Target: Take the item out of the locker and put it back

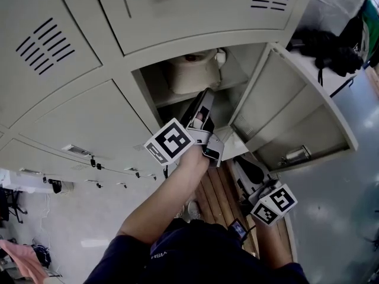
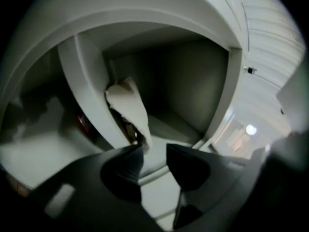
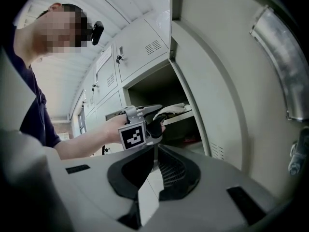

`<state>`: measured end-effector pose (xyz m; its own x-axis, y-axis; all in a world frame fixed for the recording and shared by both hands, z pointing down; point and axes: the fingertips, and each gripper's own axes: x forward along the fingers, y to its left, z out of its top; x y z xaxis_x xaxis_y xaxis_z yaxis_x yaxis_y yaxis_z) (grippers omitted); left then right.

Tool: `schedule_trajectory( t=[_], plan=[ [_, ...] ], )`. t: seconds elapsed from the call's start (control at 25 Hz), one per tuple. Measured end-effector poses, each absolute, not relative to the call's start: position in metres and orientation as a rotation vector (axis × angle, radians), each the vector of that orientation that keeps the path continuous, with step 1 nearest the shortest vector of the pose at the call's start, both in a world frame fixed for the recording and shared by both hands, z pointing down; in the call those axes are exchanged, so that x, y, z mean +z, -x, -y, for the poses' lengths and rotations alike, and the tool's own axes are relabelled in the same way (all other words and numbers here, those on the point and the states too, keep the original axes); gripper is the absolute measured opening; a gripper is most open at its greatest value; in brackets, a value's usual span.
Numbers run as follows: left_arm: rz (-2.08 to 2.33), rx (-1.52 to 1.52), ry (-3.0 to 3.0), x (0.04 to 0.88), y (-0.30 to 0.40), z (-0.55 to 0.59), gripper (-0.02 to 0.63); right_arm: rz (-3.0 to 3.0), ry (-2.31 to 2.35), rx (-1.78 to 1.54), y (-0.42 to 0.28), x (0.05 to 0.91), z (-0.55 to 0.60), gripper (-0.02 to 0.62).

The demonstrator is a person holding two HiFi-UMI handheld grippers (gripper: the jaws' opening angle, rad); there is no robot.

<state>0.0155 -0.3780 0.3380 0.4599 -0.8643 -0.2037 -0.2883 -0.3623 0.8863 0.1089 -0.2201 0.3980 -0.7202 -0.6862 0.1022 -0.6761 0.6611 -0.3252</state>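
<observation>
- Cream cloth, a soft rumpled bundle (image 1: 192,73), lies on the shelf (image 1: 177,97) inside the open locker (image 1: 240,64), up in its top part.
- From the left tool view the bundle (image 2: 128,105) hangs down to just beside one jaw tip; I cannot tell whether it touches.
- Nothing grips the bundle; it rests on the shelf by itself.
- At the locker mouth the left tool (image 1: 205,96) points into the compartment with its jaws standing apart and nothing pressed between them (image 2: 154,151).
- From the other side, the left tool (image 3: 157,112) sits level with the shelf edge, the bundle (image 3: 174,108) just past its tip.
- A bare forearm (image 1: 160,203) reaches up from the person's dark sleeve to that tool.
- The locker door (image 1: 284,108) is swung wide to the right.
- Lower down and to the right, well apart from the bundle, the right tool (image 1: 244,163) is held in front of the door, its jaws brought together on nothing (image 3: 155,151).
- Shut locker doors (image 1: 71,129) with vents fill the wall on the left.
- Wooden slats (image 1: 216,197) run below the open locker.
</observation>
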Motion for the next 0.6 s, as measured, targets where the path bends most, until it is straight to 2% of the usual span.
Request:
schedule_trajectory(
  t=[0.44, 0.6],
  plan=[
    [1.009, -0.932, -1.801, 0.341, -0.013, 0.4, 0.127, -2.846, 1.165, -0.574, -0.117, 0.408, 0.226, -0.003],
    [1.013, -0.941, -1.79, 0.341, -0.014, 0.403, 0.1, -2.848, 1.162, -0.575, -0.117, 0.408, 0.227, -0.003]
  ],
)
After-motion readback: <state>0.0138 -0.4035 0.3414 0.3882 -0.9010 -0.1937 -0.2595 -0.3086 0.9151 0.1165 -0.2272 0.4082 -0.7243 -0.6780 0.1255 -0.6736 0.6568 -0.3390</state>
